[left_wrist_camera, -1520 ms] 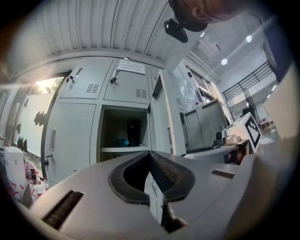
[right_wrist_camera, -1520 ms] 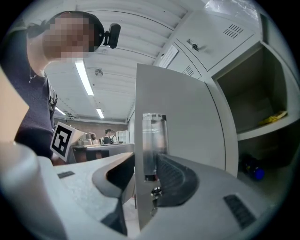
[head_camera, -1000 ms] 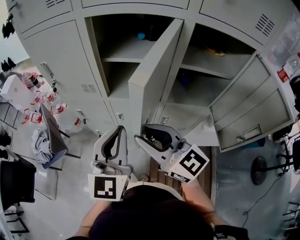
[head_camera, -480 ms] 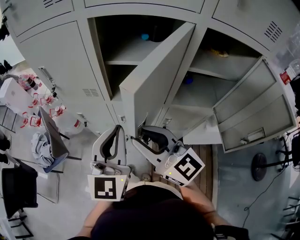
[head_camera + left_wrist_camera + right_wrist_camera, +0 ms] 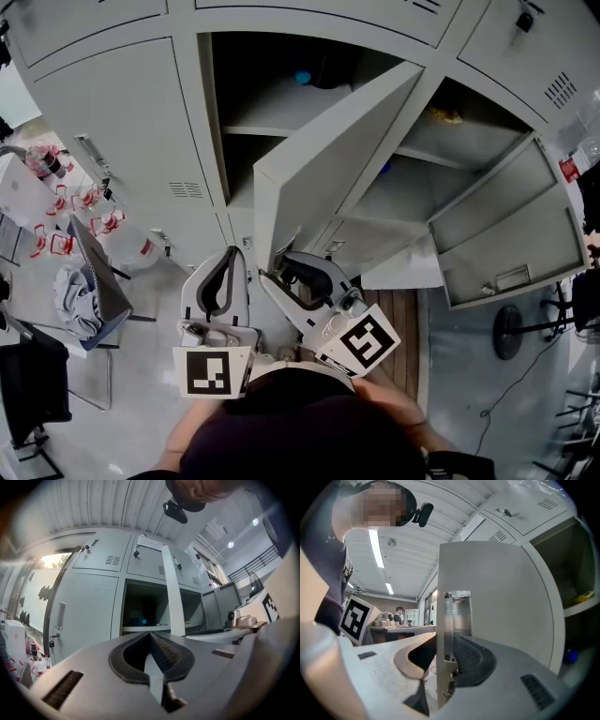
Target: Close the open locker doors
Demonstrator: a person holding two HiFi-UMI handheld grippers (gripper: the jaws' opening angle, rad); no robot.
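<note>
Grey locker bank (image 5: 122, 122), two doors open; swinging one shut looks to be the step in hand.
The middle door (image 5: 328, 159) stands half swung across its bay and the right door (image 5: 506, 234) hangs wide. The right tool (image 5: 281, 270) is clamped on the middle door's free edge, and the left tool (image 5: 228, 255) has jaws together, empty. Next move probably calls for pushing that edge flush to the frame.

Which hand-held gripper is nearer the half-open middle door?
Right. The right hand-held gripper is closed on the free edge of the door; the left hand-held gripper sits apart, at the door's left in the head view, jaws together and empty.
</note>
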